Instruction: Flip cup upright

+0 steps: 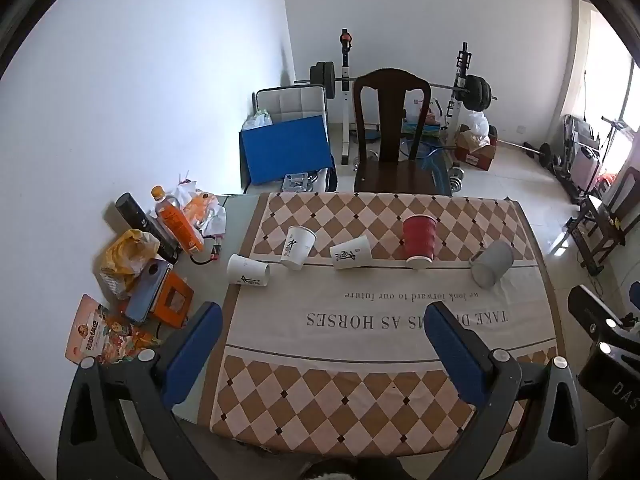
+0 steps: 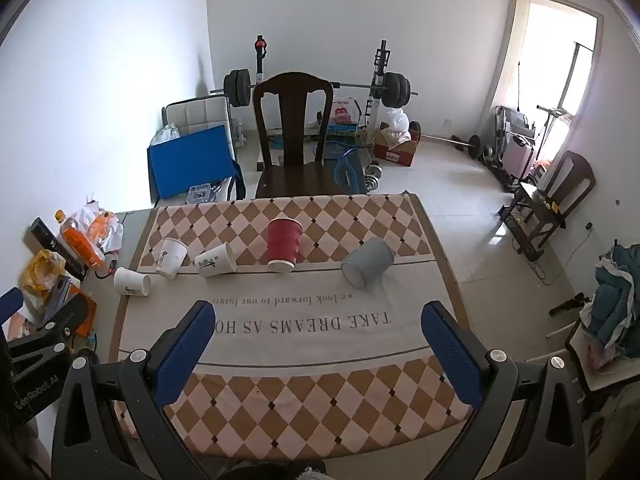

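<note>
Nearest me, above the counter's [image 1: 192, 280] front edge, my left hand-held gripper [image 1: 320, 344] and my right hand-held gripper [image 2: 316, 340] both hang with jaws spread wide, gripping nothing. Under them lies a checkered cloth [image 1: 360, 392] printed with lettering. Past the lettering, five cups sit in a row: a white cup [image 1: 248, 271] on its side at the left, a second white cup [image 1: 297, 247] mouth-down and tilted, a third [image 1: 351, 257] on its side, a red ribbed cup [image 1: 418, 241] mouth-down, and a grey cup [image 1: 491, 263] tipped over at the right. Behind the counter stands a dark wooden chair [image 1: 390, 128].
</note>
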The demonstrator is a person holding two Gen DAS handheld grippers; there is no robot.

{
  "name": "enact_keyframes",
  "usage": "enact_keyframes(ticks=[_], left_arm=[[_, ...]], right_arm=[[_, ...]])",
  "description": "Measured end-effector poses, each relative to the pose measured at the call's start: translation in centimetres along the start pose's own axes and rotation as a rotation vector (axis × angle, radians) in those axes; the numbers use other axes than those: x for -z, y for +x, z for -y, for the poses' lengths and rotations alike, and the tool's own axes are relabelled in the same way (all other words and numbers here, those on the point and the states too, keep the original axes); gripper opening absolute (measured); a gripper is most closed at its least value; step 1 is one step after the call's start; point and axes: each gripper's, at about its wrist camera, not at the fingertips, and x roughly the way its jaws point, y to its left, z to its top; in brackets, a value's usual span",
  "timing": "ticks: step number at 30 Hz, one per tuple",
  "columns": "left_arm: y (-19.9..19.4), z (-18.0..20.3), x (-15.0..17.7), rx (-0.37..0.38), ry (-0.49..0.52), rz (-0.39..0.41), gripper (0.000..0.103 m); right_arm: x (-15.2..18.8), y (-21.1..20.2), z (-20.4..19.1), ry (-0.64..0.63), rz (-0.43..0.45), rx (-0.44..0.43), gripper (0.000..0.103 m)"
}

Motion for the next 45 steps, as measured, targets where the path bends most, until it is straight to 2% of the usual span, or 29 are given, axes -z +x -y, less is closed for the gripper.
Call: enact_keyframes(ticks=[15,45], left_arm=[[0.2,2.3,-0.4,0.017,0.007,-0.003,0.103],[-1.4,2.1,-0.6,0.034,0.007,0.022,0.103]], right_arm=[[0.4,-0.1,0.7,0.007,0.01,0.002,0.103],[0.2,-0.7,1.8,0.005,0.01,0.004,0.103]])
